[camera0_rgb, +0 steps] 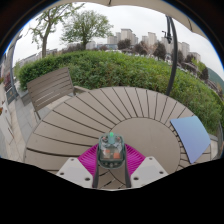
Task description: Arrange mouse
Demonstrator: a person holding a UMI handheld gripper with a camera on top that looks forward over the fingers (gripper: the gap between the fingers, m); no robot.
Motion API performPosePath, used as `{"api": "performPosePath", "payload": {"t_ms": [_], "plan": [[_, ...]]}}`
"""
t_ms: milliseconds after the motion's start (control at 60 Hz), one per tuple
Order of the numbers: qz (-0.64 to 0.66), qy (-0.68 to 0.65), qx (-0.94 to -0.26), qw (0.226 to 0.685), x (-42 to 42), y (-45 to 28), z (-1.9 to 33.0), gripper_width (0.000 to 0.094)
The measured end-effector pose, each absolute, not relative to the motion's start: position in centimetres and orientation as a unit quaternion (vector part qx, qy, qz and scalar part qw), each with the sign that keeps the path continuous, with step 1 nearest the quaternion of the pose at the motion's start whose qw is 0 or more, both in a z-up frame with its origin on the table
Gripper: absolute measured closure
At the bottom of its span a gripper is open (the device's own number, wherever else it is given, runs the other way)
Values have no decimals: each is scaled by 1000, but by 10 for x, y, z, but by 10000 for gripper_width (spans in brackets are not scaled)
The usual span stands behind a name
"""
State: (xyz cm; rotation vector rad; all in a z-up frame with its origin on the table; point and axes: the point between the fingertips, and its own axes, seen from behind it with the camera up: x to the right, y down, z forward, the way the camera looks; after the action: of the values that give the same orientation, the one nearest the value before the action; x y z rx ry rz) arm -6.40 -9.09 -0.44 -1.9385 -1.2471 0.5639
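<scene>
A small translucent mouse point(111, 150) with teal and orange parts showing inside sits between my gripper's point(111, 160) two fingers. Both magenta pads point(90, 158) press against its sides, so the fingers are shut on it. The mouse is held above a round wooden slatted table point(110, 115). A blue-grey mouse pad point(190, 135) lies on the table's right side, beyond and to the right of the fingers.
A wooden slatted bench point(47, 88) stands left of the table. A green hedge point(120, 68) runs behind the table, with trees and buildings beyond it. A dark pole point(172, 40) rises at the right.
</scene>
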Motion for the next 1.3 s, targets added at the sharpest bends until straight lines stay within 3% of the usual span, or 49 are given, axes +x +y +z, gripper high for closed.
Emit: {"api": "performPosePath", "payload": {"t_ms": [167, 283, 350, 467, 583, 733, 883, 917, 967, 1017, 1300], "plan": [[273, -470, -751, 374, -60, -62, 82, 569], [290, -445, -747, 400, -48, 9, 144, 568], [284, -437, -741, 424, -40, 66, 160, 568], [239, -426, -751, 445, -8, 162, 140, 569], [209, -416, -773, 431, 25, 227, 80, 569], [171, -422, -799, 393, 64, 260, 2, 566], [189, -402, -814, 373, 73, 263, -16, 471], [188, -398, -820, 365, 76, 262, -15, 416], [176, -383, -831, 363, 83, 262, -7, 194], [168, -376, -837, 362, 90, 258, 11, 74], [152, -391, -849, 321, 159, 120, 143, 87]]}}
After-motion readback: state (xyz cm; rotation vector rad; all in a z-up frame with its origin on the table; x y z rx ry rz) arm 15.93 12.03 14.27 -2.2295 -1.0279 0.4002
